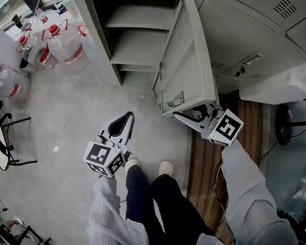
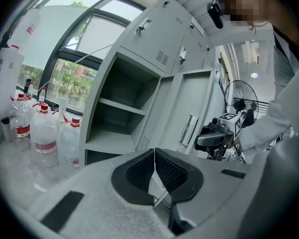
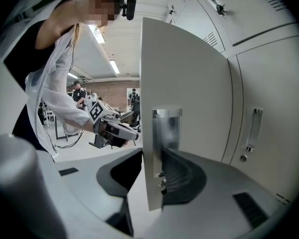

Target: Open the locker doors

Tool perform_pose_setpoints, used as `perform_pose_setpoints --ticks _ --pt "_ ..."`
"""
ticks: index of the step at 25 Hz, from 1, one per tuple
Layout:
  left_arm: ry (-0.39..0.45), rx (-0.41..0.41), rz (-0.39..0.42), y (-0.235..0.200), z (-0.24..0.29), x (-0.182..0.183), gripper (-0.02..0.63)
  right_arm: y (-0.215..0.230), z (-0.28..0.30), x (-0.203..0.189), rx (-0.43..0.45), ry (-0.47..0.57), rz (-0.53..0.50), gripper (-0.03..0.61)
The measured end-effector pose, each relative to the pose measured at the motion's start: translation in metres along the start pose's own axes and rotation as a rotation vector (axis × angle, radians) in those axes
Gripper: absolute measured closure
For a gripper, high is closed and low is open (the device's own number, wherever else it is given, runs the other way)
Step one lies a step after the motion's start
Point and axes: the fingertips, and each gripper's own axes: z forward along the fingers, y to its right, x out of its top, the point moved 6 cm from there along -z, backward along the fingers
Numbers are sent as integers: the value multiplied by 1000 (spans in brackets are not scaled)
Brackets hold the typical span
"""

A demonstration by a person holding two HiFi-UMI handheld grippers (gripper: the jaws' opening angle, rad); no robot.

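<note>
R claw (image 3: pixel 150 179) is gripping one open locker door (image 3: pixel 189 68); closed doors (image 3: pixel 269 98) are waiting to its right. L claw (image 2: pixel 154 169) is hanging shut, empty.

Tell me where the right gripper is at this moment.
The right gripper is right of centre in the head view, clamped on the free edge of the open locker door, by its handle.

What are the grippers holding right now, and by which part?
Right gripper clamps the open locker door by its free edge, at the handle. Left gripper holds nothing.
</note>
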Motion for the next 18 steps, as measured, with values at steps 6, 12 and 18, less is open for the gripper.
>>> perform_pose_setpoints --ticks 6,12,18 --pt "1 -2 -22 13 6 -7 603 8 -15 -4 62 -29 -12 462" --pt "1 10 -29 17 6 -10 603 20 -35 -10 101 -58 -17 460" --pt "7 18 -31 19 9 -9 603 28 -46 -15 100 -33 9 457"
